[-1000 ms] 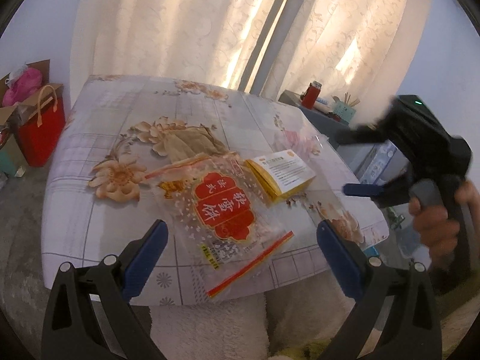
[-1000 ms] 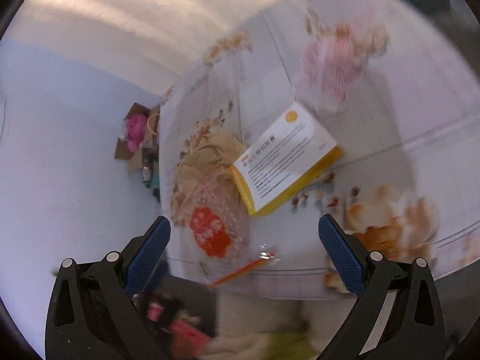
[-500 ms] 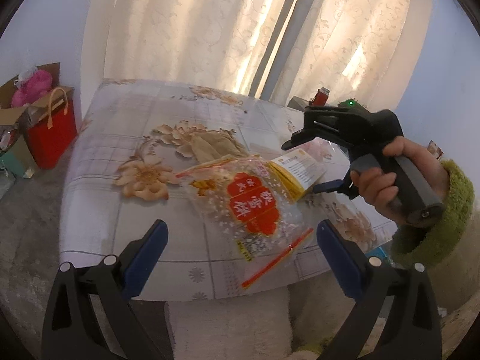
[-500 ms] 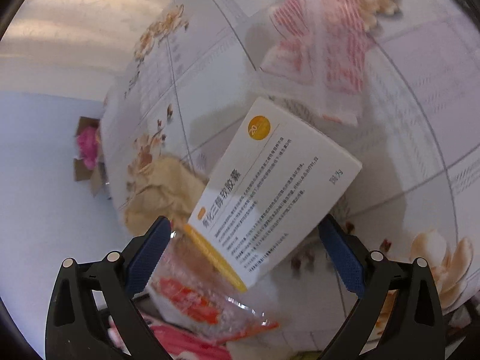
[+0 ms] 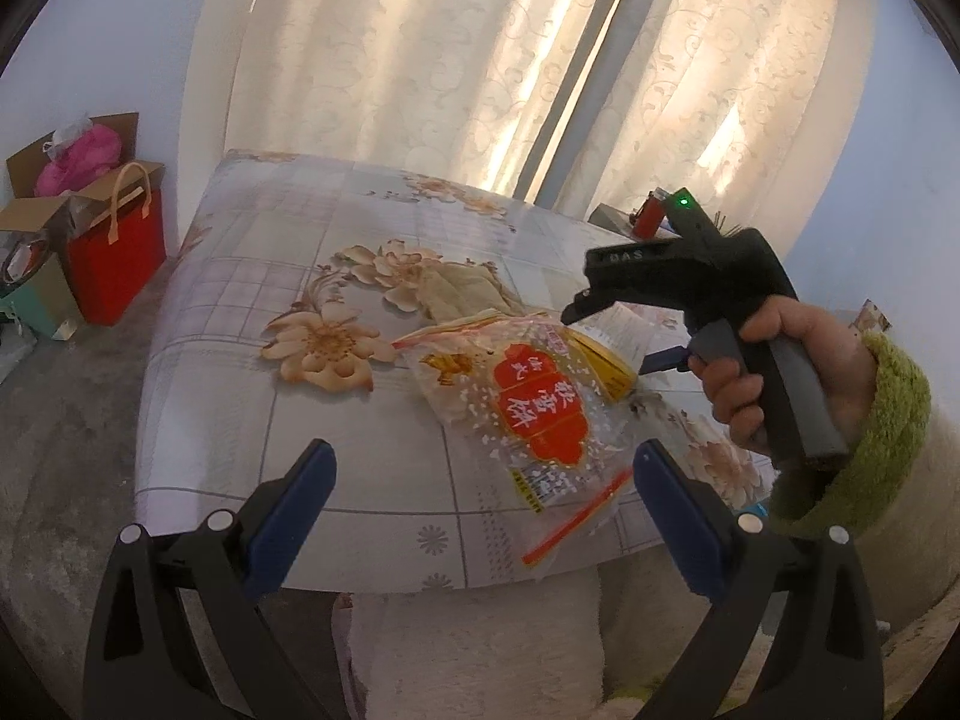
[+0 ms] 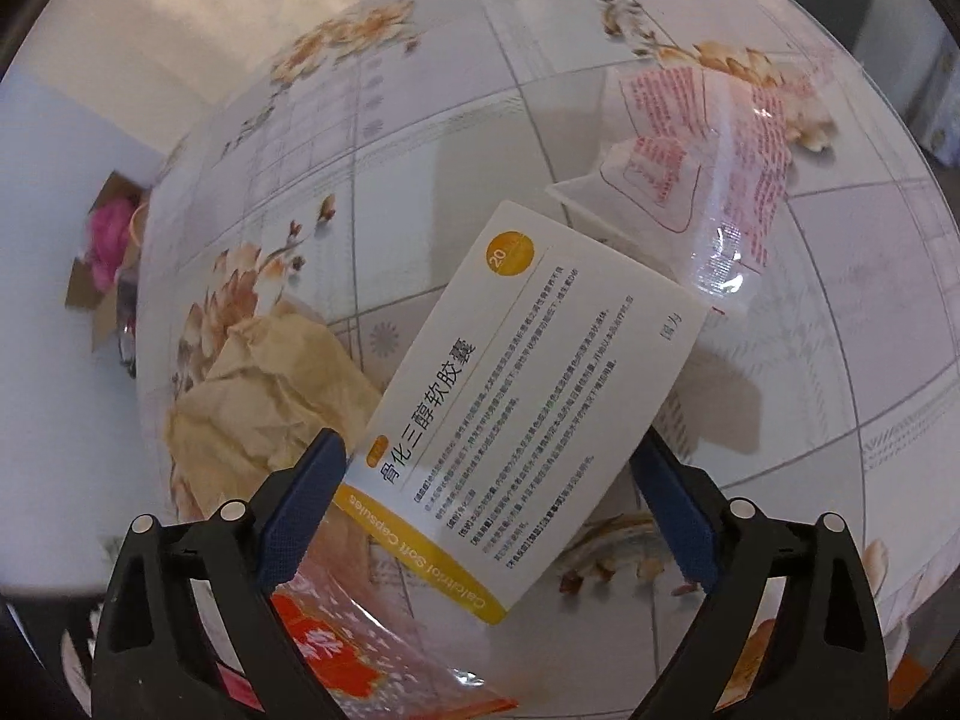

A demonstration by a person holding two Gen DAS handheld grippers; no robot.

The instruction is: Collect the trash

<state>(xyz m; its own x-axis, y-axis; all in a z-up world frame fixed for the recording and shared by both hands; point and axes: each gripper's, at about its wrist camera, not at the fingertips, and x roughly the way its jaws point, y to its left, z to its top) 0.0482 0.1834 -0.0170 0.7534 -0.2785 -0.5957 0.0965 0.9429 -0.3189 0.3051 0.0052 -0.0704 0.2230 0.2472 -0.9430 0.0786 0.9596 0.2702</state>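
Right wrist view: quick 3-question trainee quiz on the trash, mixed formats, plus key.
1. True or false: the right tongs are shut on the medicine box.
2. Which item lies nearest the table edge facing the left tongs? A) snack bag B) crumpled paper C) clear wrapper
3. Fill in: the box's end band is ____.

Key: 1 false; 2 A; 3 yellow

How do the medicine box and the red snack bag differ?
The medicine box is rigid, opaque white card with a yellow band; the snack bag is limp clear plastic with a red label. The box sits between the open right gripper fingers; the bag lies ahead of the open left gripper. Both rest on the table.
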